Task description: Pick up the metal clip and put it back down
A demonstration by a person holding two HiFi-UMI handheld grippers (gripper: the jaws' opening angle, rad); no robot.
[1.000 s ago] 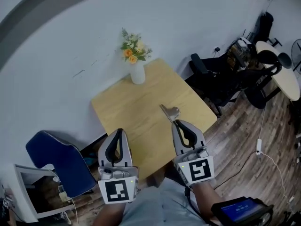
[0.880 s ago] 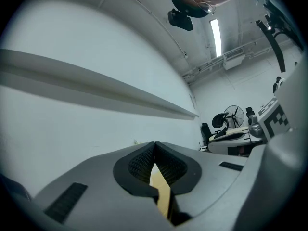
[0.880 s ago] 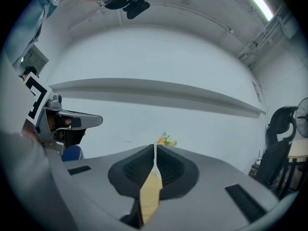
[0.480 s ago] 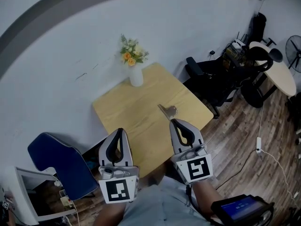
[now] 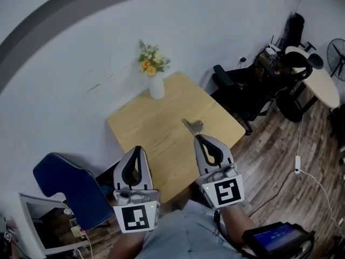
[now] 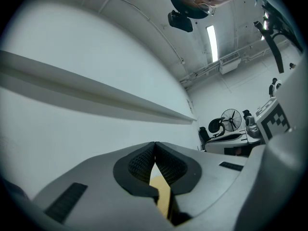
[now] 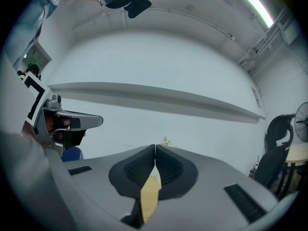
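The metal clip (image 5: 193, 127) lies on the square wooden table (image 5: 161, 123), right of the table's middle. My right gripper (image 5: 200, 137) is shut with nothing in it; its tip hovers just short of the clip on the near side. My left gripper (image 5: 136, 150) is also shut and empty, held over the table's near-left edge. In the left gripper view the left gripper (image 6: 155, 144) shows its pads (image 6: 138, 163) pressed together. In the right gripper view the right gripper (image 7: 155, 147) looks the same, with only a sliver of the table (image 7: 149, 196) below; the clip is hidden there.
A white vase of yellow flowers (image 5: 154, 80) stands at the table's far corner by the wall. A blue chair (image 5: 70, 185) is at the left, black office chairs (image 5: 253, 90) and a round table (image 5: 323, 85) at the right. Wooden floor (image 5: 285, 155) lies right of the table.
The head view has shifted slightly, so table and clip sit a little higher in the frame. Both grippers stay shut and keep their places relative to the clip.
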